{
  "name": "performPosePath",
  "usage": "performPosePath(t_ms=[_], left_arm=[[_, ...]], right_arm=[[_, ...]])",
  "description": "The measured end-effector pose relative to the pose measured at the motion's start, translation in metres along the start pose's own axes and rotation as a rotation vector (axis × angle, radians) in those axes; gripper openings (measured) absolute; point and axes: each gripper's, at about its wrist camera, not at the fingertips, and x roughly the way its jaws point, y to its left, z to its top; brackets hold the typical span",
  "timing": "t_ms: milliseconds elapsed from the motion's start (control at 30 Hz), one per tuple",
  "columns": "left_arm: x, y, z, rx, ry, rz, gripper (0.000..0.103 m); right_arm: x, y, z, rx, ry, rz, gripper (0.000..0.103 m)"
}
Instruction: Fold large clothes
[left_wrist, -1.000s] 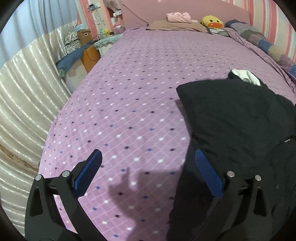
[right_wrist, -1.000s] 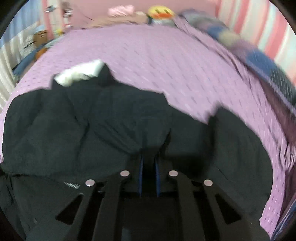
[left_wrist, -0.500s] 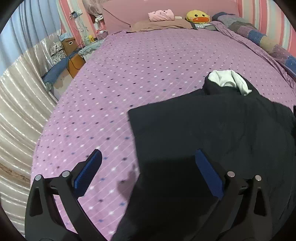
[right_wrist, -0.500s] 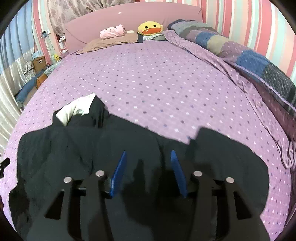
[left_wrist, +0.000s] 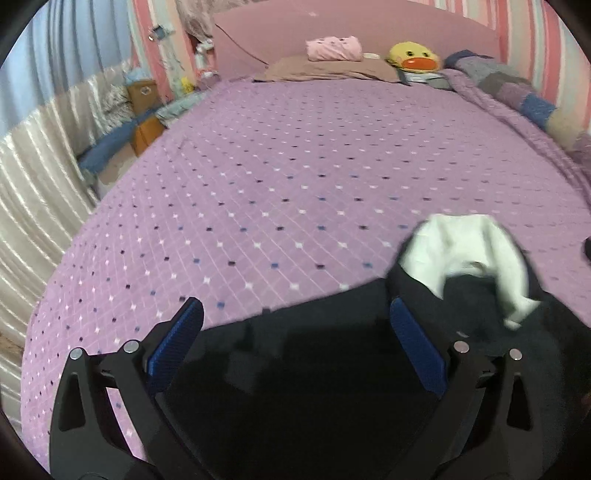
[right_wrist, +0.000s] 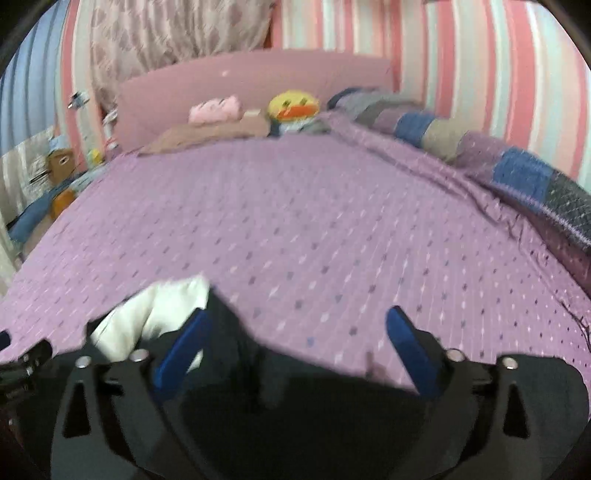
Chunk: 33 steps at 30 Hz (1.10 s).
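A large black garment (left_wrist: 314, 369) with a white lining at its collar (left_wrist: 465, 251) lies on the purple dotted bed (left_wrist: 295, 192), at the near edge. My left gripper (left_wrist: 295, 328) is open and empty above the garment, with the collar just right of its right finger. In the right wrist view the black garment (right_wrist: 303, 413) fills the bottom, with its white collar (right_wrist: 155, 314) at the left. My right gripper (right_wrist: 295, 336) is open and empty above the garment's far edge.
Pillows, a pink plush (left_wrist: 334, 48) and a yellow duck toy (left_wrist: 413, 59) sit at the headboard. A patchwork quilt (right_wrist: 517, 173) runs along the right side. Boxes (left_wrist: 142, 118) and a shiny curtain (left_wrist: 33, 184) stand left of the bed.
My right gripper has opened and let go of the black garment, then lifted. My left gripper has moved right over the garment, toward the collar. Both views now look further up the bed.
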Motion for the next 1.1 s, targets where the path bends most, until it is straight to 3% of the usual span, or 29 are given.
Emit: performPosePath(t_ms=[100,167,300,533,1000,1100], left_arm=[[0.021,-0.007,-0.020,0.018,0.001,0.041,0.100],[0.022,-0.006,-0.036,0.006,-0.026,0.021,0.100],[0.008,0.002,-0.054,-0.015,-0.106,0.018,0.100],[0.011,0.011,-0.062,-0.041,-0.130,-0.025,0.100],[0.025,0.011,-0.058,-0.087,-0.136,-0.082,0.100],[0.029,0.008,-0.054,-0.080,-0.119,-0.066,0.100]], right_arm=[[0.023,0.008,-0.020,-0.062,0.049,-0.047,0.101],[0.032,0.006,-0.035,-0.067,0.095,-0.097,0.101],[0.022,-0.023,-0.054,0.070,0.102,-0.149,0.101],[0.036,-0.045,-0.067,0.157,0.157,-0.016,0.101],[0.063,-0.050,-0.071,0.221,0.182,0.130,0.102],[0.071,-0.051,-0.070,0.230,0.232,0.139,0.102]])
